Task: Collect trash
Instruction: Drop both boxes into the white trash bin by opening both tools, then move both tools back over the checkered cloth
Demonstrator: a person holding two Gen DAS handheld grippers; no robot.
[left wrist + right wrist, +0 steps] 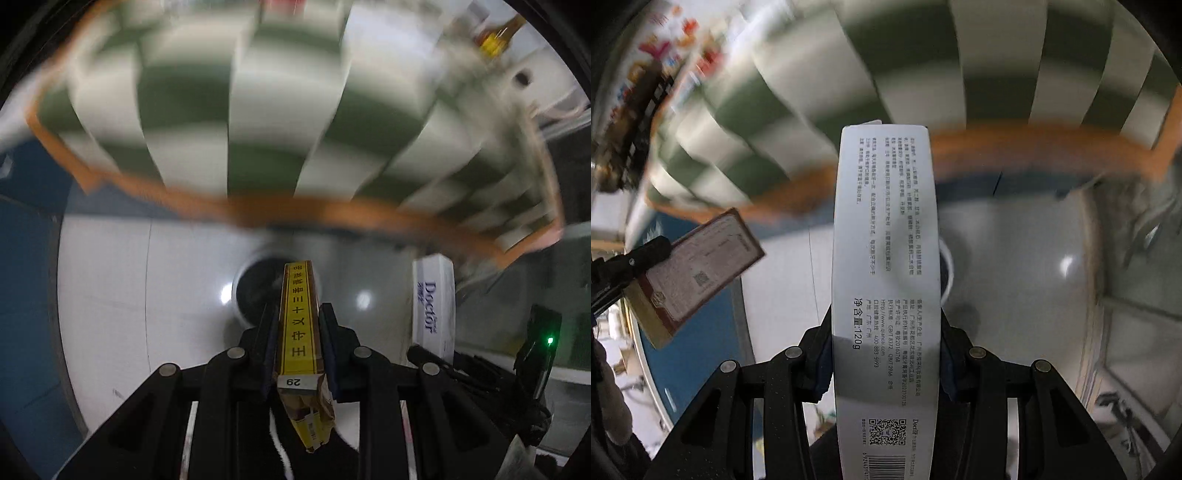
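Observation:
My left gripper (298, 325) is shut on a slim yellow and brown carton (298, 317) with Chinese print, held edge-on. It points at a round white bin with a dark inside (255, 291) on the floor below. My right gripper (886, 332) is shut on a long white toothpaste box (886, 280) marked 120g, which hides most of the bin's white rim (948, 273). The white box also shows in the left wrist view (434, 302), at the right. The carton shows in the right wrist view (701, 266), at the left, in the left gripper's fingers (631, 262).
A table with a green and white checked cloth (240, 110) and orange border hangs above the bin, blurred by motion. The floor is pale glossy tile (147, 295) with a blue mat (701, 332) at the left. Cluttered shelves (646, 92) lie at the far left.

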